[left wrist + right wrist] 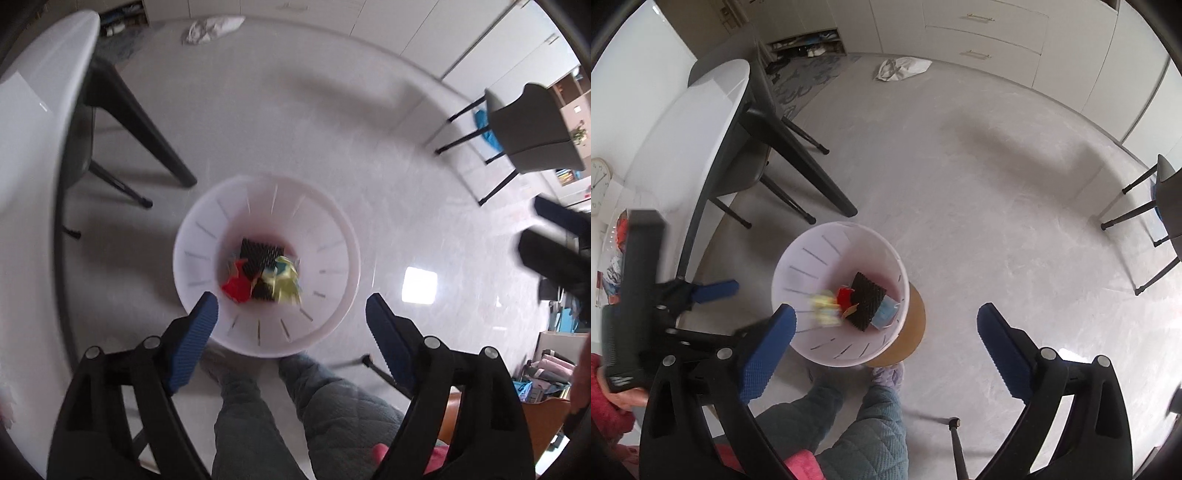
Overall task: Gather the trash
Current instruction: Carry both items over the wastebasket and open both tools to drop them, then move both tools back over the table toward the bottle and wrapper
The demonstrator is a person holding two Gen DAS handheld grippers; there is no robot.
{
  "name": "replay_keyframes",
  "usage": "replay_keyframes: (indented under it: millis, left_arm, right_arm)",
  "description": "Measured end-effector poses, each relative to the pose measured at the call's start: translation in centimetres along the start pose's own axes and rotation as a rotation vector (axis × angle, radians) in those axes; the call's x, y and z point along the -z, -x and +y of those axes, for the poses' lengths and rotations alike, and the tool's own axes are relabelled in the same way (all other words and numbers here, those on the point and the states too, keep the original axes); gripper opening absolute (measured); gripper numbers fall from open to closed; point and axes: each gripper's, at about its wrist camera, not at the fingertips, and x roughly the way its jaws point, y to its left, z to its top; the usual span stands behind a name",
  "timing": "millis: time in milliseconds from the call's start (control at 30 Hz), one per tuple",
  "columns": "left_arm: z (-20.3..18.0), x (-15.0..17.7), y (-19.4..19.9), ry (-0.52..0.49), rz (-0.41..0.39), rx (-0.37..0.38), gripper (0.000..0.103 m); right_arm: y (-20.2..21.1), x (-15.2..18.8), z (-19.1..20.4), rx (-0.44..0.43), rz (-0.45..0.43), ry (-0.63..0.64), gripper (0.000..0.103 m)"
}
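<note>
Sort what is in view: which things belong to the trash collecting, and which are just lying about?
Job:
- white bin
- trash in it: black ridged piece, red scrap, yellow wrapper
- left gripper and right gripper, both open and empty

Lying about:
- white cloth on the floor
- table
- chair
- clock

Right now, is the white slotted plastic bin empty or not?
Not empty. The white slotted plastic bin holds a black ridged piece, red scrap and yellow wrapper.
</note>
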Motion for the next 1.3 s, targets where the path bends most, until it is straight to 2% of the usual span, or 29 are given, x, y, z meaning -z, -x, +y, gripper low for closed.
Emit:
replay_keyframes:
  millis: [33,100,233,300,400,567,733,900,1033,1133,1200,1300]
  left_arm:
    - [-0.1,0.1,0.1,0.006,0.007,0.003,0.079]
    - [0.1,0.7,1.6,0.010,-0.031,0.014,0.079]
    - [1.0,1.0,6.9,0.034,-0.138,0.009,0.085]
    - [2.0,1.8,10.8,0.068,-0.219,-0.007,0.091]
    - [4.7,4.1,17.2,0.161,-0.342,-0.077,0.095]
    - [9.9,9.0,24.2,0.338,-0.467,-0.201,0.095]
    - [15.8,15.3,27.3,0.537,-0.512,-0.296,0.095]
    - [21.2,20.0,28.3,0.725,-0.515,-0.319,0.095]
    - [26.5,22.5,28.5,0.819,-0.531,-0.332,0.095]
    - [29.9,23.0,28.1,0.813,-0.524,-0.353,0.095]
    - [32.9,22.6,27.8,0.738,-0.514,-0.358,0.095]
    - [36.8,20.3,26.8,0.544,-0.470,-0.364,0.095]
  right_arm:
    - [0.1,-0.1,0.0,0.004,-0.002,0.004,0.098]
    - [0.6,-0.3,0.2,0.004,-0.012,0.008,0.098]
    - [2.2,-1.2,1.6,-0.027,-0.038,0.027,0.098]
    - [3.6,-1.9,2.8,-0.046,-0.067,0.061,0.098]
    - [5.8,-3.0,5.9,-0.084,-0.120,0.131,0.098]
    - [8.7,-4.2,11.9,-0.173,-0.186,0.246,0.100]
    - [9.2,-4.9,18.5,-0.255,-0.201,0.380,0.100]
    - [8.8,-4.7,23.9,-0.297,-0.177,0.482,0.100]
    - [8.1,-4.6,28.8,-0.333,-0.143,0.556,0.100]
    - [6.9,-4.7,32.8,-0.351,-0.114,0.608,0.100]
    - [6.0,-4.9,35.4,-0.354,-0.090,0.632,0.100]
    - [4.4,-5.0,39.2,-0.351,-0.054,0.657,0.100]
